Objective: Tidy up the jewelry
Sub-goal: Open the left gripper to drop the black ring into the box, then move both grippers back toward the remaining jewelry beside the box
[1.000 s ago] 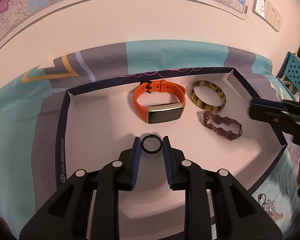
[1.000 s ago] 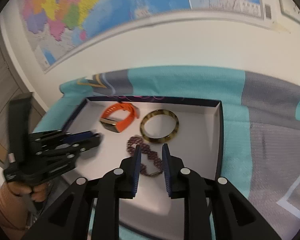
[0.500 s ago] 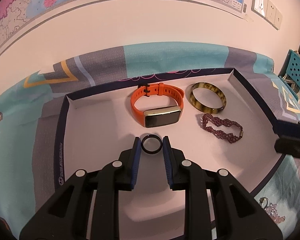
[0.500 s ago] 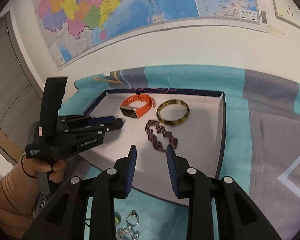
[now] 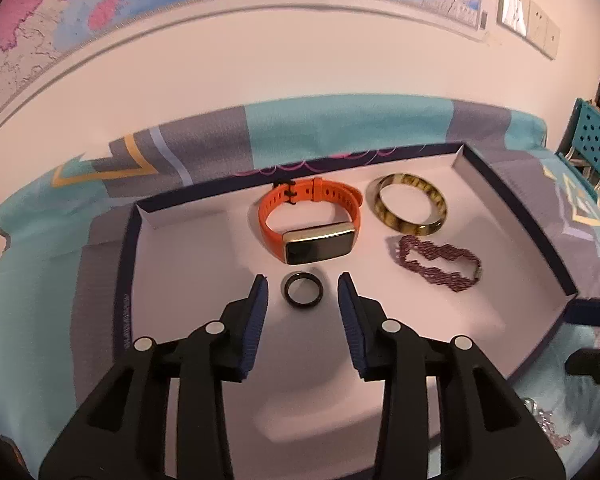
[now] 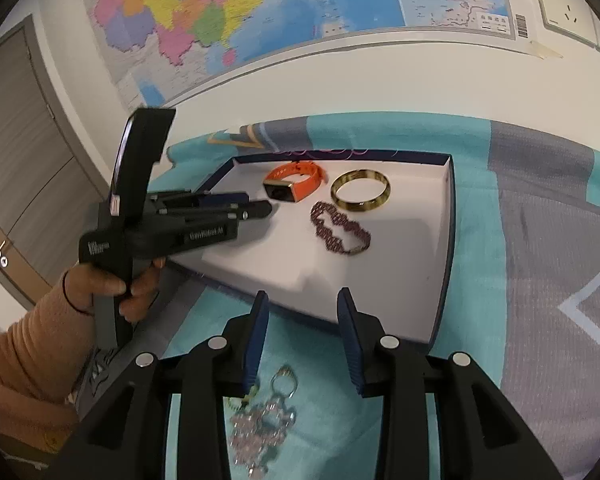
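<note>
Tray [image 5: 516,208]: black ring [image 5: 302,289] lying free between parted left tool [image 5: 302,282]; orange watch [image 5: 312,220] beyond. Right tool [image 6: 303,300], fingers apart, above loose jewelry [image 6: 264,416].

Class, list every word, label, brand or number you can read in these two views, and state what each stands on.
"GenRobot.AI": on the side of the left gripper, blurred but readable.
White logo on its handle: too blurred.
Print on the tray wall: too small.
Wall map labels, legend, barcode: too small.
</note>
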Motion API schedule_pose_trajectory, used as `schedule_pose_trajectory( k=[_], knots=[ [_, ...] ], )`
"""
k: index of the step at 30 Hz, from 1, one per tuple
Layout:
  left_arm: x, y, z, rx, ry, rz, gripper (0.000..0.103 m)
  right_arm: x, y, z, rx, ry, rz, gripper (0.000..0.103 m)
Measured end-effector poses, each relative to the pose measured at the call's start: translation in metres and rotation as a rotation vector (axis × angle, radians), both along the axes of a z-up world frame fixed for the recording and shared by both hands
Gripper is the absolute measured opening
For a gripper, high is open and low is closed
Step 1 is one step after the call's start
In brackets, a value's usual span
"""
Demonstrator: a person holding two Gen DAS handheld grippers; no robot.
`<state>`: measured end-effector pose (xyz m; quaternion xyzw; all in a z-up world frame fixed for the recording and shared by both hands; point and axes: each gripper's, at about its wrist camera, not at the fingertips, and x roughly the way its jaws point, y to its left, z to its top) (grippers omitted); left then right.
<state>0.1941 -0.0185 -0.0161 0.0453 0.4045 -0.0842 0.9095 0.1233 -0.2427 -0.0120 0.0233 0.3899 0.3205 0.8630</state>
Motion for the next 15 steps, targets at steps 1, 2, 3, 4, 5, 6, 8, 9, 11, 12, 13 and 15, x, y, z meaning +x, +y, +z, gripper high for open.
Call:
schedule_pose_trajectory(
  k=[1,2,3,4,5,6,8,9,11,12,13,15],
  knots=[
    [-0.003,0.000,0.003,-0.001,-0.009,0.000,0.041,-0.004,0.000,0.000,-0.004,-0.002,0.007,0.034],
    [-0.009,0.002,0.008,-0.001,-0.028,0.001,0.042,-0.006,0.000,-0.001,-0.005,-0.002,0.012,0.036],
    [-0.013,0.001,0.012,-0.005,-0.038,-0.004,0.042,-0.009,0.000,-0.001,-0.007,-0.002,0.017,0.039],
    [-0.018,0.002,0.016,-0.013,-0.048,-0.011,0.043,-0.012,-0.001,-0.002,-0.009,-0.002,0.023,0.040],
    [-0.026,0.003,0.022,-0.023,-0.063,-0.020,0.044,-0.016,0.000,-0.004,-0.015,-0.002,0.031,0.040],
    [-0.031,0.004,0.025,-0.034,-0.069,-0.032,0.045,-0.019,0.000,-0.005,-0.021,0.001,0.036,0.041],
    [-0.044,0.005,0.031,-0.053,-0.078,-0.063,0.045,-0.025,0.000,-0.009,-0.025,0.012,0.050,0.044],
    [-0.052,0.005,0.034,-0.060,-0.081,-0.081,0.045,-0.027,0.000,-0.011,-0.030,0.016,0.056,0.044],
    [-0.068,0.004,0.035,-0.078,-0.078,-0.124,0.045,-0.033,0.001,-0.015,-0.045,0.023,0.063,0.044],
    [-0.075,0.002,0.034,-0.077,-0.078,-0.137,0.045,-0.036,0.001,-0.016,-0.048,0.026,0.070,0.044],
    [-0.082,0.001,0.033,-0.072,-0.079,-0.151,0.045,-0.039,0.001,-0.017,-0.051,0.027,0.074,0.044],
    [-0.095,-0.001,0.030,-0.072,-0.072,-0.184,0.045,-0.046,0.001,-0.018,-0.059,0.027,0.083,0.048]
  ],
)
